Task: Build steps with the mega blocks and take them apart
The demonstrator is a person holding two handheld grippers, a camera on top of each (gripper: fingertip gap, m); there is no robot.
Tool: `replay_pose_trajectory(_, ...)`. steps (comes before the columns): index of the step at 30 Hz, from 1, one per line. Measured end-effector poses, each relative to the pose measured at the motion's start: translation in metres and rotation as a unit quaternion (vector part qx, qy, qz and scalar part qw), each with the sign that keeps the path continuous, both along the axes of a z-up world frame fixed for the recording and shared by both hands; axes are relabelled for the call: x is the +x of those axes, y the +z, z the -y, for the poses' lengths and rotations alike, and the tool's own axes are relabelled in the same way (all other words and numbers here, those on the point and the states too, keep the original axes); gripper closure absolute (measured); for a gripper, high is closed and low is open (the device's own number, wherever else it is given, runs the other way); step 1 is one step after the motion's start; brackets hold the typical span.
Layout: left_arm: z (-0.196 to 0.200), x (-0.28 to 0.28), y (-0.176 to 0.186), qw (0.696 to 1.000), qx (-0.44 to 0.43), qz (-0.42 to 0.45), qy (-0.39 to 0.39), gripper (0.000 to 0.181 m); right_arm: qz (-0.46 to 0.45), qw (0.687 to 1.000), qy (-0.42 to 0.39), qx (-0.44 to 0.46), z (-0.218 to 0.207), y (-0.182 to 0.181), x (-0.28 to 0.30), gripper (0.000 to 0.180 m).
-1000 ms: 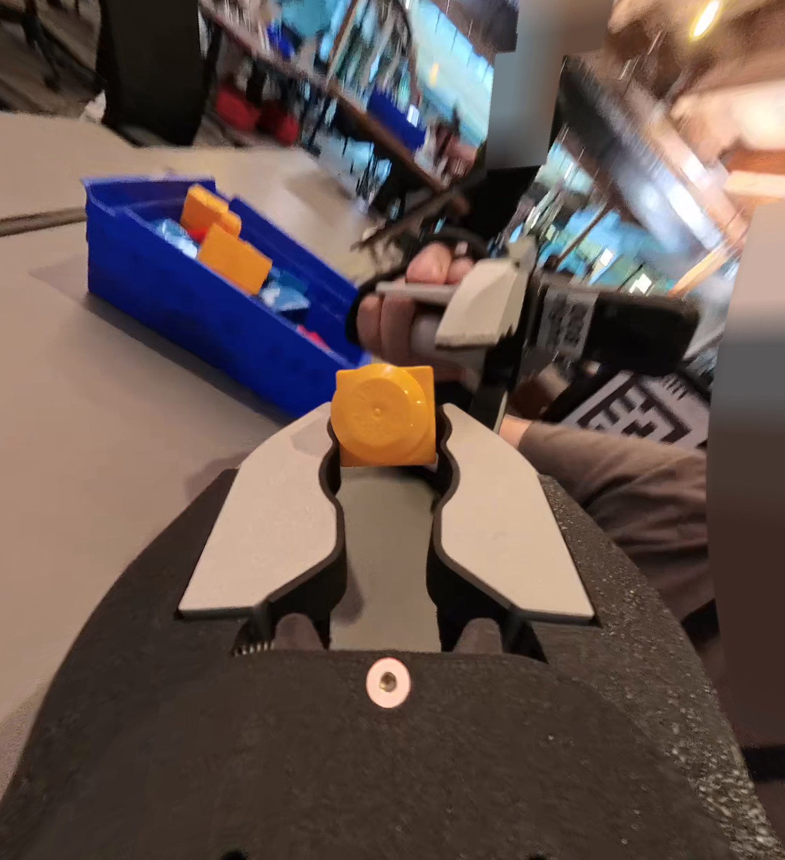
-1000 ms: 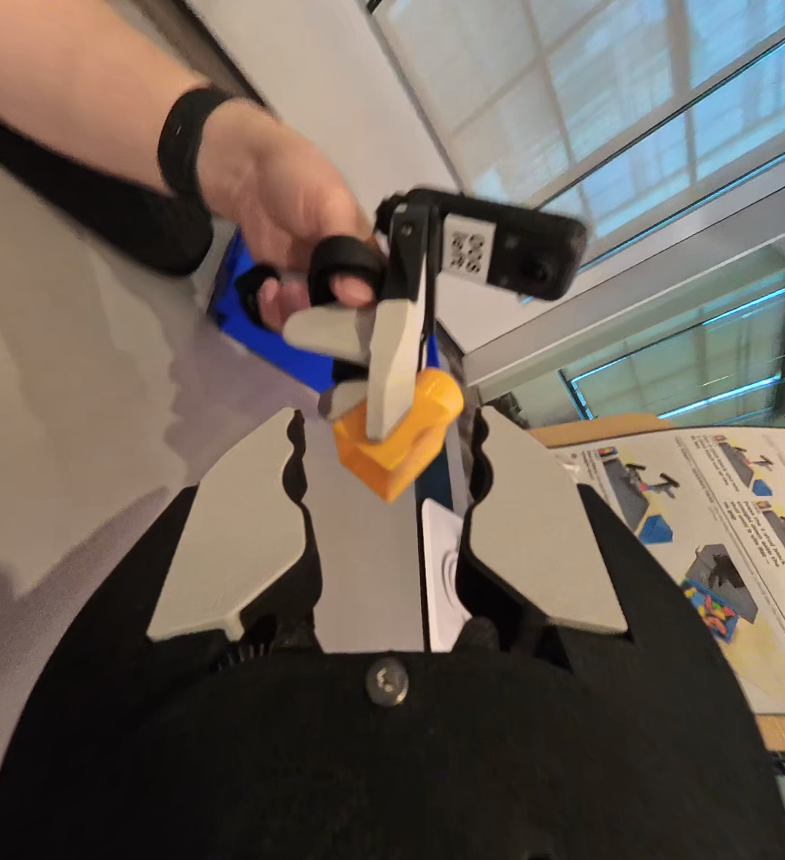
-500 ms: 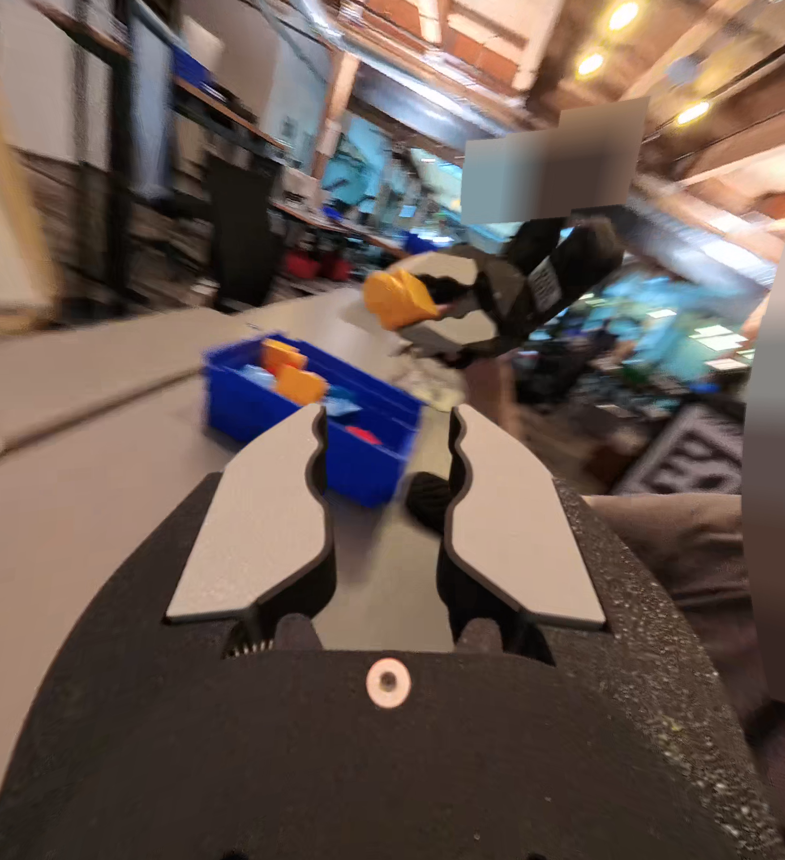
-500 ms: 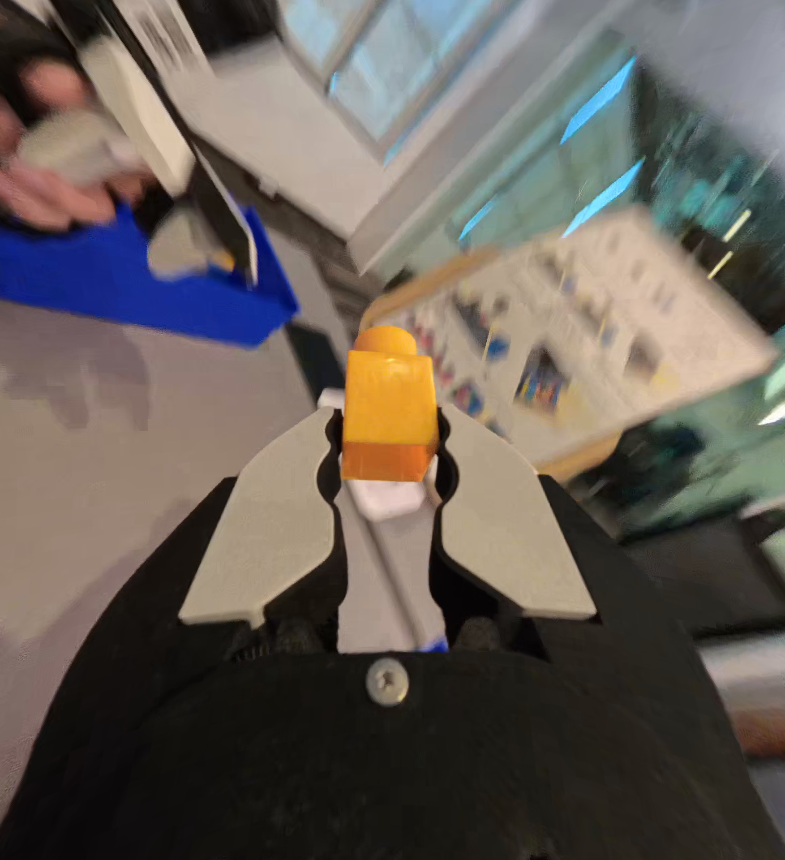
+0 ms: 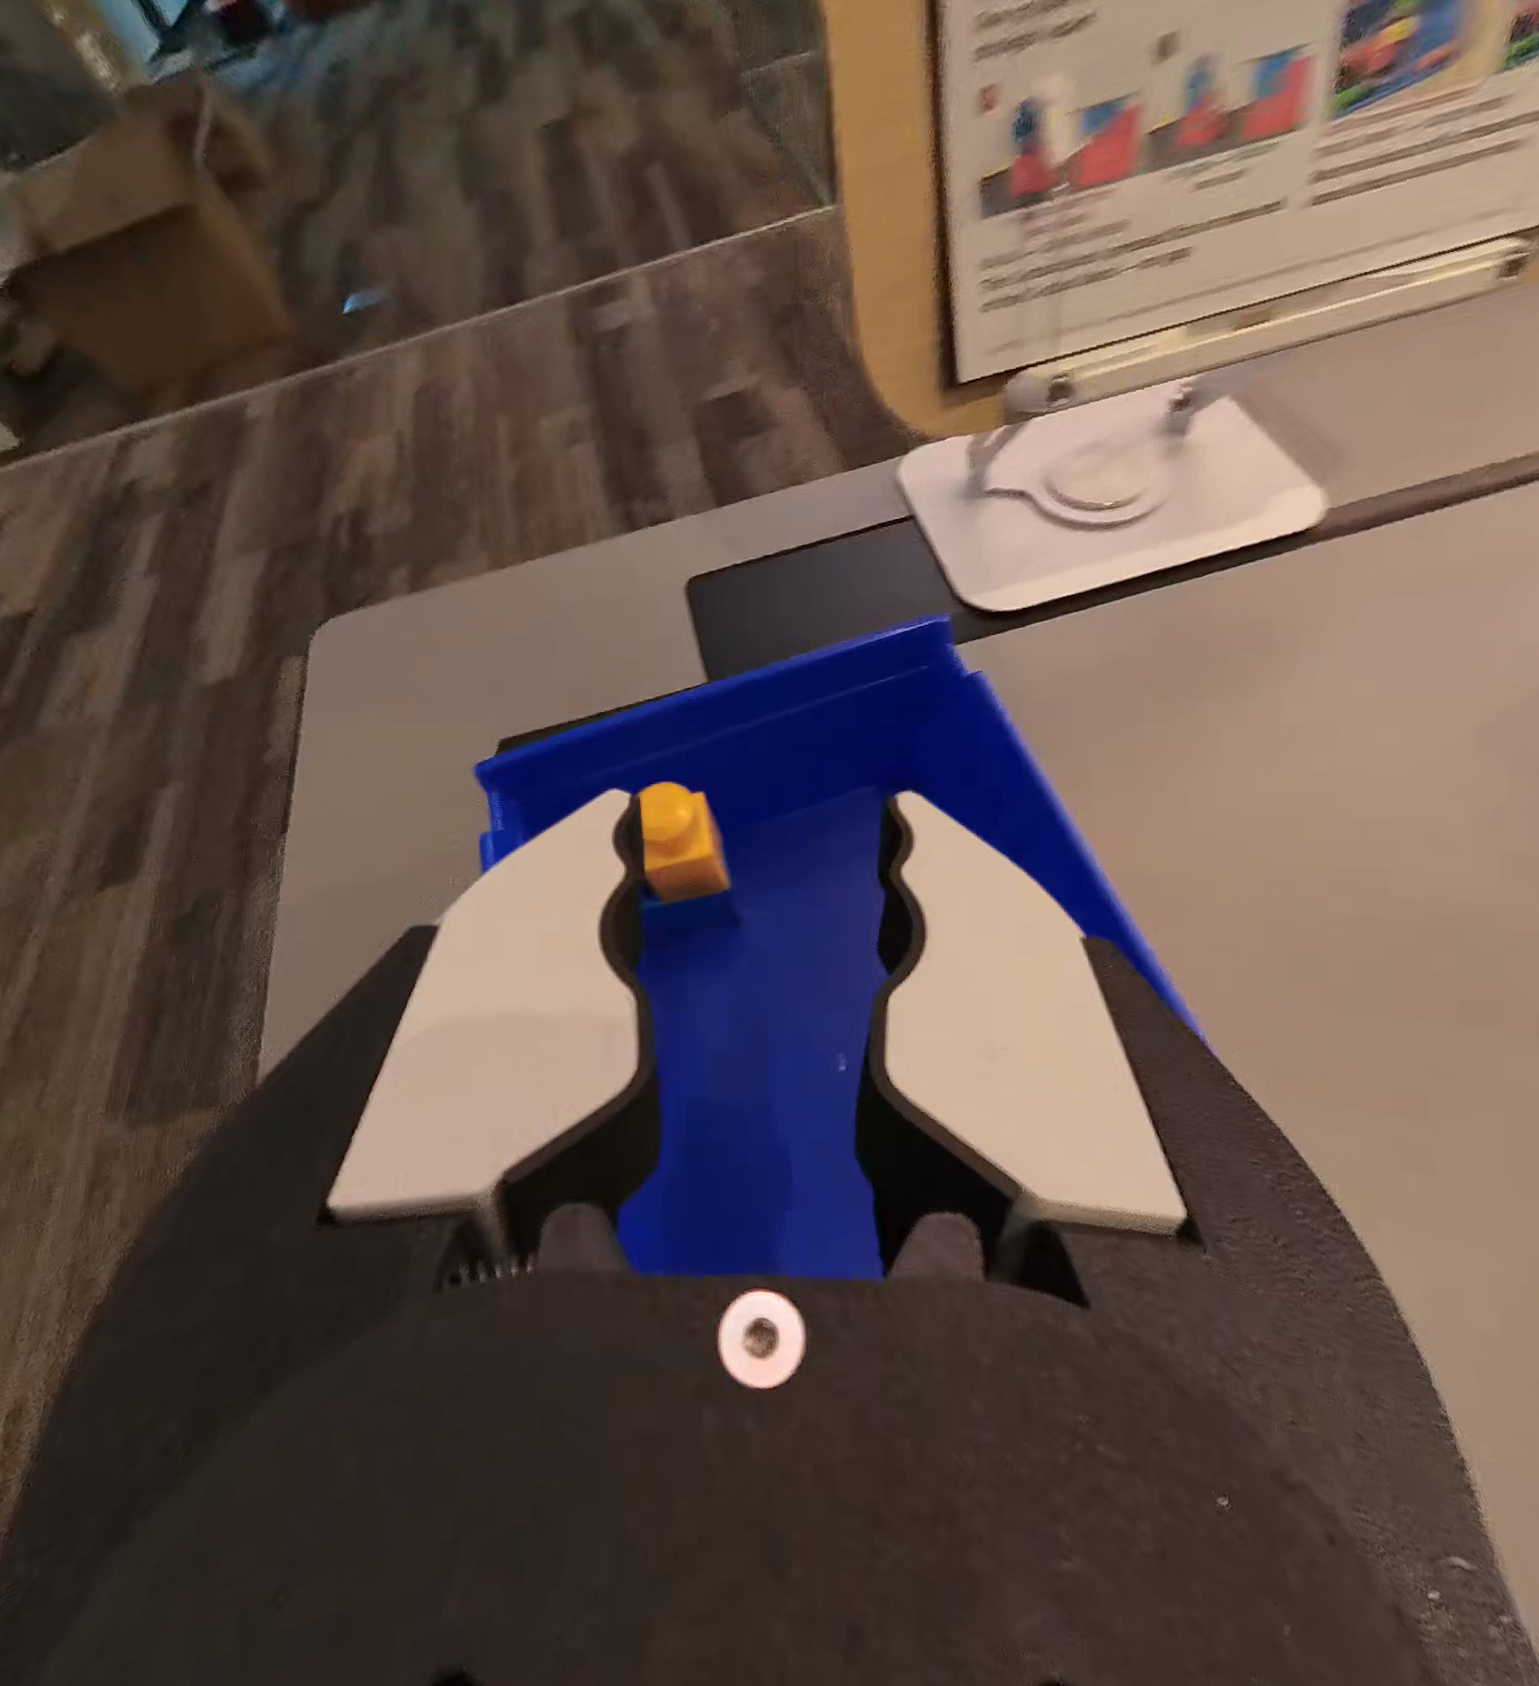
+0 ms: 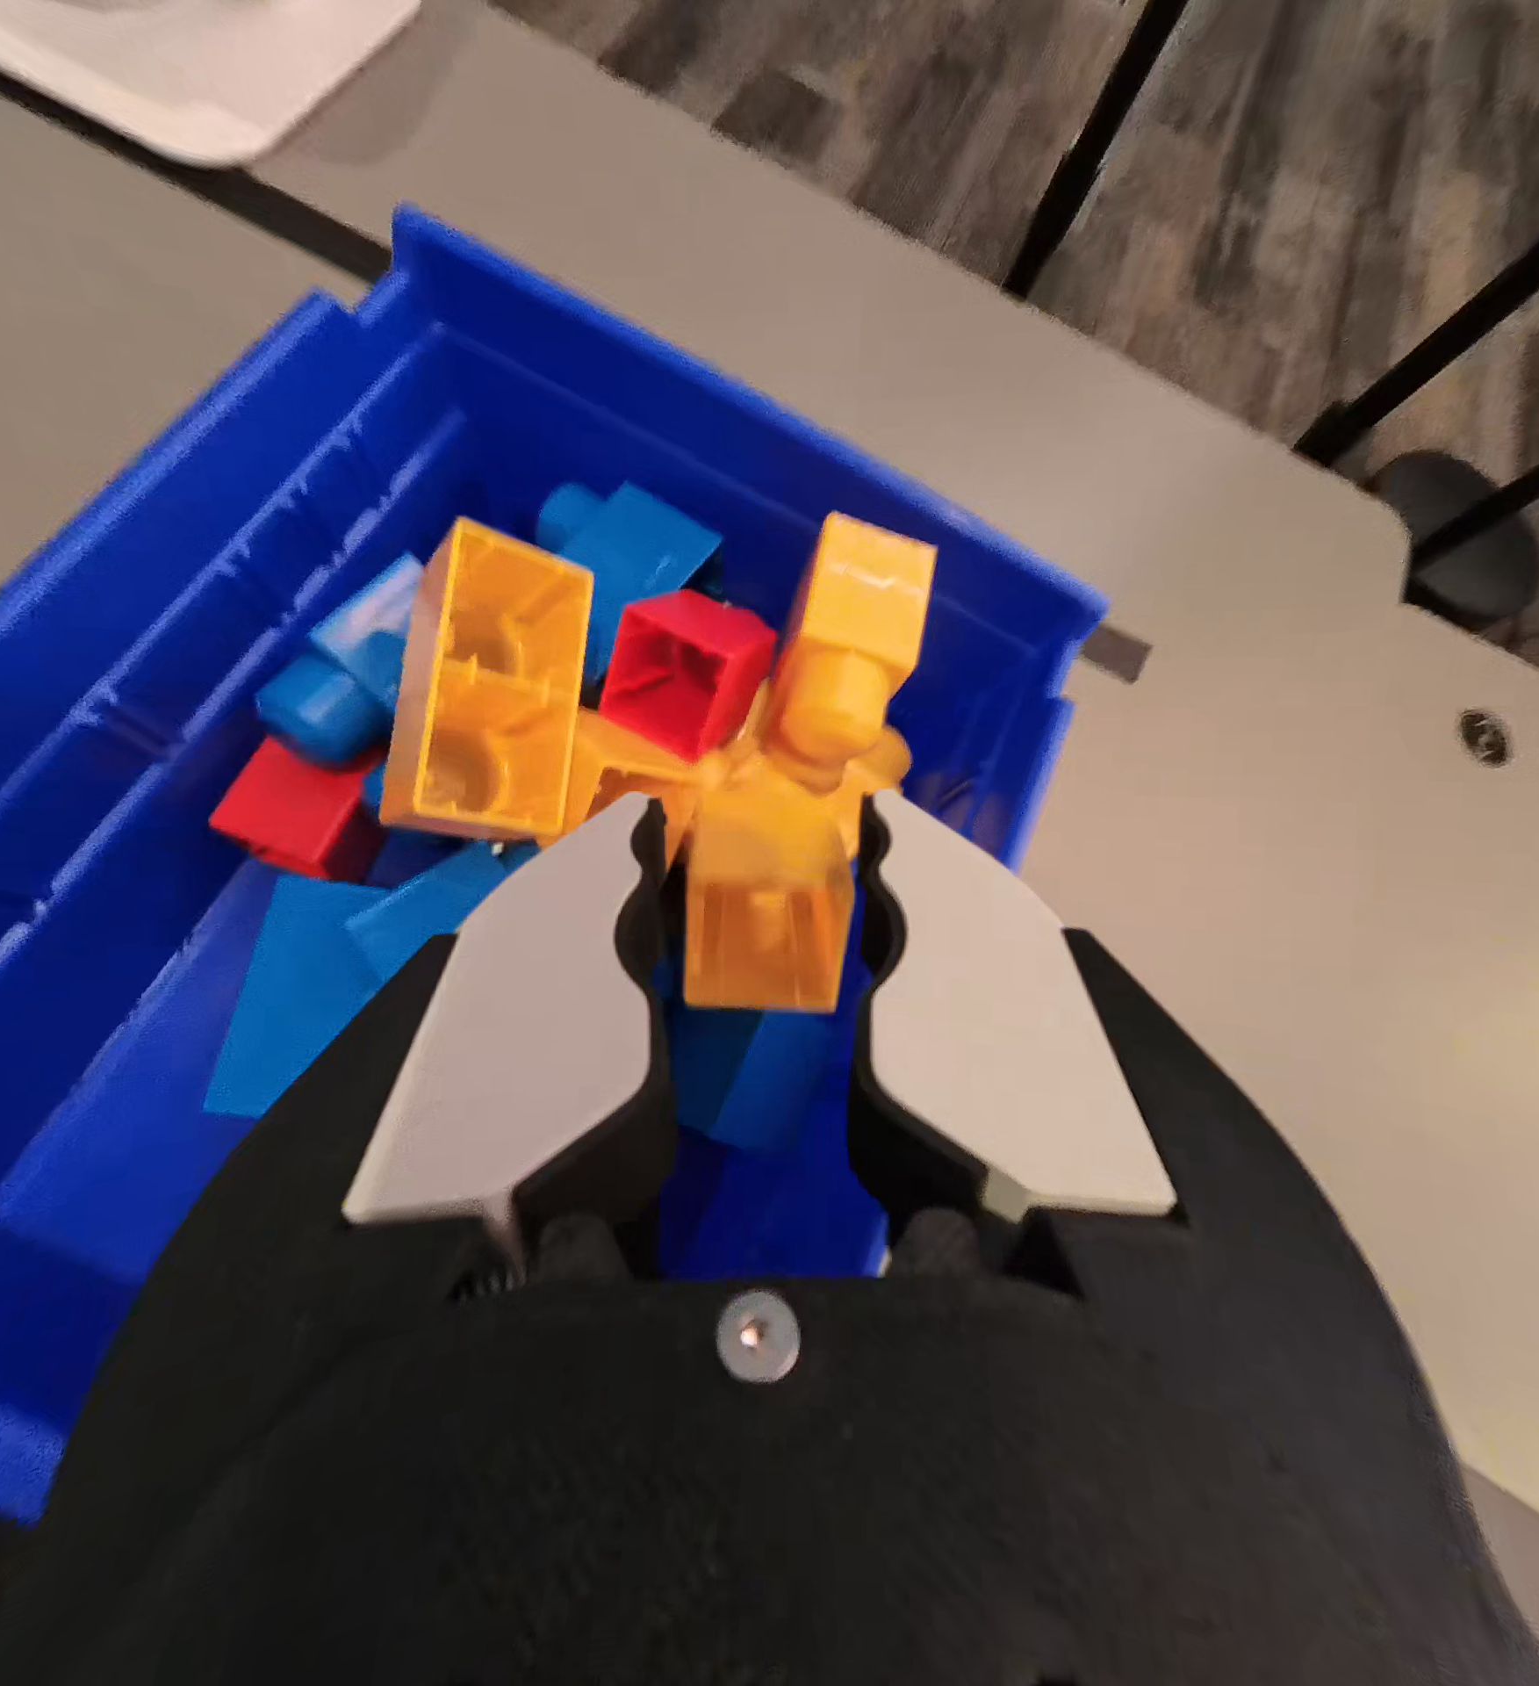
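From my left claw (image 5: 756, 844), spread empty over the blue bin (image 5: 1012, 785), a small orange block (image 5: 681, 848) lies by my left fingertip and could be knocked aside, while my right claw (image 6: 756, 835), spread around a blurred orange block (image 6: 770, 903) above the bin's pile, may let it bounce out.

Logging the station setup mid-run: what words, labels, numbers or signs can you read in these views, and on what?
Illustrated white poster on the white stand: printed lines around its pictures, all too blurred to read.
Blue plastic bin: no writing visible.
Orange, red and blue plastic blocks in the bin: no writing visible.
Nothing else in either view bears legible text.
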State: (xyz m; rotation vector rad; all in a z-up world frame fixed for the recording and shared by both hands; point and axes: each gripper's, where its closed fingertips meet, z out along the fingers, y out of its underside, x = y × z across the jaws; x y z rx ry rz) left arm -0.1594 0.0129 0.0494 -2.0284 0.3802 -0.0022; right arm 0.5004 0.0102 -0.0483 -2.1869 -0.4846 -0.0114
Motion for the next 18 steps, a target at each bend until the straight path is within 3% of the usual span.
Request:
replay_pose_trajectory(4, -0.023, -0.015, -0.039, 0.999, -0.043, 0.015, 0.005, 0.131, -0.040, 0.996, 0.022, 0.082, -0.006, 0.043, -0.022, 0.126)
replay_pose_trajectory(7, -0.049, -0.021, -0.073, 0.998, -0.060, 0.021, 0.021, 0.130, -0.020, 0.993, 0.054, 0.107, -0.007, 0.059, -0.047, 0.126)
replay_pose_trajectory(13, -0.081, -0.037, -0.135, 0.991, -0.114, 0.003, 0.074, 0.134, 0.091, 0.986, 0.113, 0.088, -0.010, 0.048, -0.090, 0.126)
replay_pose_trajectory(14, -0.085, -0.036, -0.140, 0.991, -0.114, 0.013, 0.076, 0.144, 0.098, 0.983, 0.126, 0.086, -0.011, 0.045, -0.098, 0.126)
replay_pose_trajectory(18, -0.095, -0.033, -0.144, 0.993, -0.093, 0.021, 0.065, 0.144, 0.073, 0.977, 0.189, 0.070, -0.014, 0.033, -0.139, 0.127)
